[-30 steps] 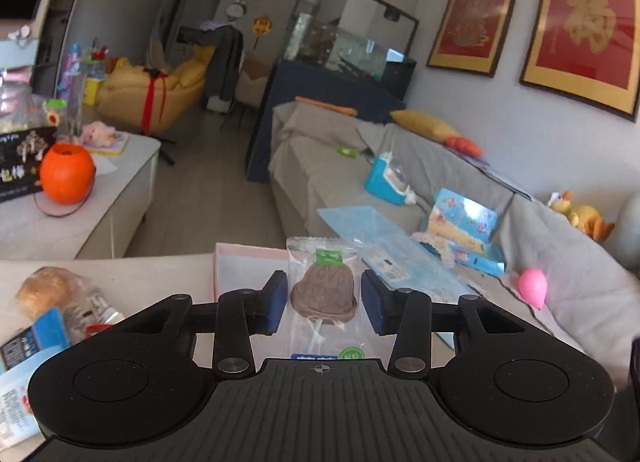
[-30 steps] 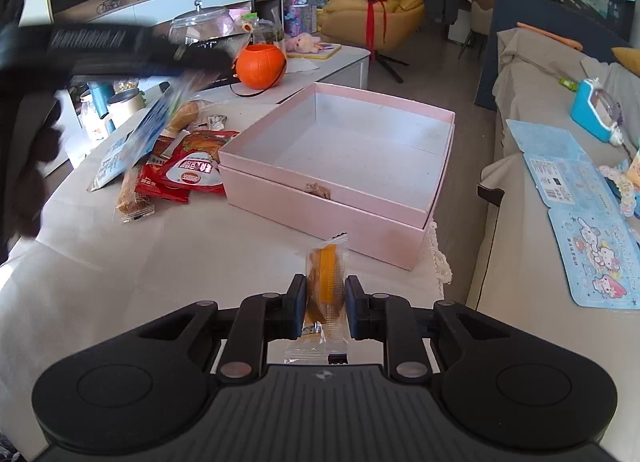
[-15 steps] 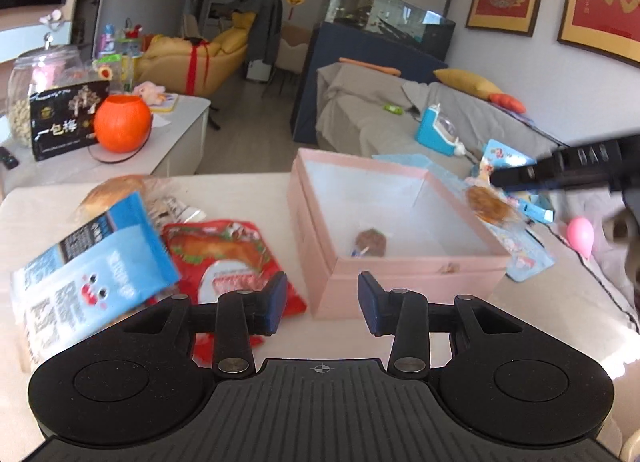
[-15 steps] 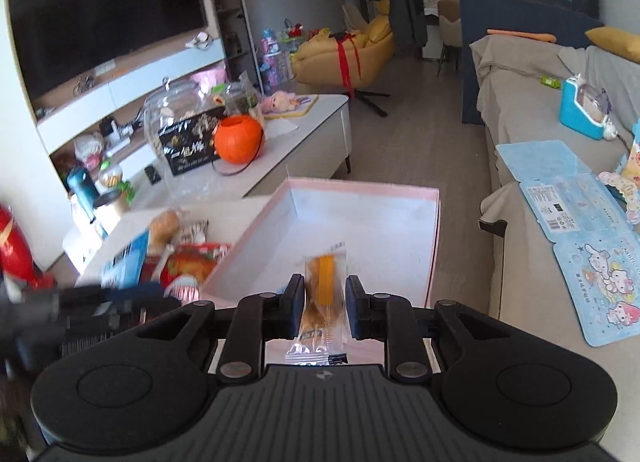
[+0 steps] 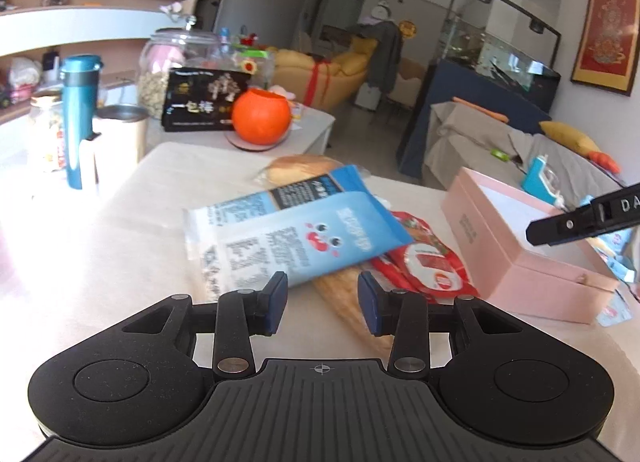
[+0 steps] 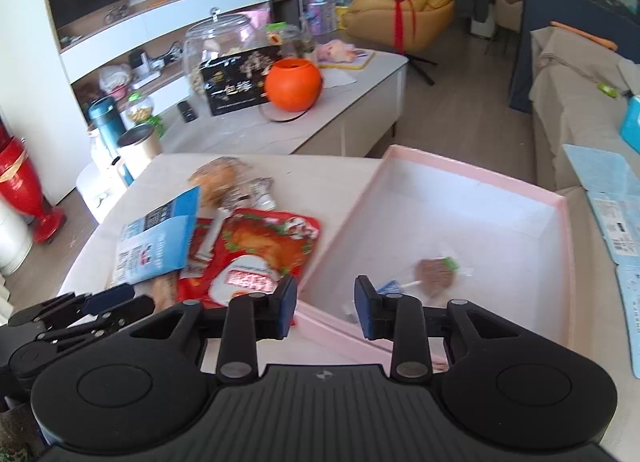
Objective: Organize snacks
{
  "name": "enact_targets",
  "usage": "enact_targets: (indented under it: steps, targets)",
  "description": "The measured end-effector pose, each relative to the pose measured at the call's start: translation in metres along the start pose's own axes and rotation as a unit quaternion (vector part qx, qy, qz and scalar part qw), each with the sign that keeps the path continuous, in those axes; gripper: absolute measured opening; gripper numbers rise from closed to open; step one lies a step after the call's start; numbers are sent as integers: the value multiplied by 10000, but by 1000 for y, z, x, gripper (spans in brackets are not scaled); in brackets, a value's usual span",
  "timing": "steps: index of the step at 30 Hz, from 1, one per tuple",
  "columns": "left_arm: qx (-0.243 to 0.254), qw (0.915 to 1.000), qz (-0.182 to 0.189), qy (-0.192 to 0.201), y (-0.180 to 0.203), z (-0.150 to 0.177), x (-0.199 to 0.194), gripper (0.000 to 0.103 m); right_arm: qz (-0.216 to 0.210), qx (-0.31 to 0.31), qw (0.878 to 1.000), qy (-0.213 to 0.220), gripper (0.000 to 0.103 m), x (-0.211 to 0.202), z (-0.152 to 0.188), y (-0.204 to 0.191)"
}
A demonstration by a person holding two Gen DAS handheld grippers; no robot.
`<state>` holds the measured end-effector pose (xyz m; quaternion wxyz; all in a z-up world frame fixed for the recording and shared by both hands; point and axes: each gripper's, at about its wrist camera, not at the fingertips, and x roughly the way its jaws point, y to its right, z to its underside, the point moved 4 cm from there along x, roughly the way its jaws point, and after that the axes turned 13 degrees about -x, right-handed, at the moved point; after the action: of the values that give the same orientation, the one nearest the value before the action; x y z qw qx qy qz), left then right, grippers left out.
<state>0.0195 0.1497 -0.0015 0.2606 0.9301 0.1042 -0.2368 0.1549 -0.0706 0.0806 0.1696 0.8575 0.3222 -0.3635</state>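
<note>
Both grippers have released their snacks since the earlier frames. Right gripper (image 6: 326,308) points steeply down over the near wall of the pink box (image 6: 566,258); its jaws are opening and nothing sits between them. Its orange-filled packet is no longer between the pads and cannot be located. Lollipop packet (image 6: 434,272) lies on the box floor, right of frame centre. Left gripper (image 5: 322,300) is tilted down over the bench (image 5: 132,229), jaws apart and empty, aimed at the blue snack bag (image 5: 296,238), bread stick (image 5: 344,294) and red packet (image 5: 432,266) at frame centre.
</note>
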Motion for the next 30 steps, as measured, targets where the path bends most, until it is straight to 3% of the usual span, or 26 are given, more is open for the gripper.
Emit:
enact_targets:
  steps: [4, 10, 13, 17, 18, 20, 24, 30]
  targets:
    - [-579, 9981, -165, 112, -31, -12, -4, 43, -383, -121, 9991, -134, 55, 28, -7, -41]
    - [-960, 9948, -224, 274, -52, -18, -12, 43, -696, -57, 9960, -560, 57, 75, -9, -80]
    - [-1001, 9944, -176, 275, -52, -16, -14, 43, -545, 87, 9973, -475, 75, 87, -12, -82]
    - [-868, 9961, 19, 180, -44, -13, -11, 43, -337, 245, 9984, -382, 77, 100, -14, -83]
    - [-852, 9962, 39, 167, -43, -13, -10, 43, -344, 248, 9983, -406, 76, 100, -14, -86]
    - [-844, 9962, 33, 191, -42, -13, -11, 43, -759, 242, 9959, -429, 50, 97, -11, -94]
    - [-910, 9952, 2, 349, -44, -15, -14, 43, -1605, 138, 9851, -610, 46, 84, -1, -113]
    - [-348, 9985, 403, 147, -12, -15, -17, 43, -1094, -104, 9927, -497, 46, 54, 35, -93]
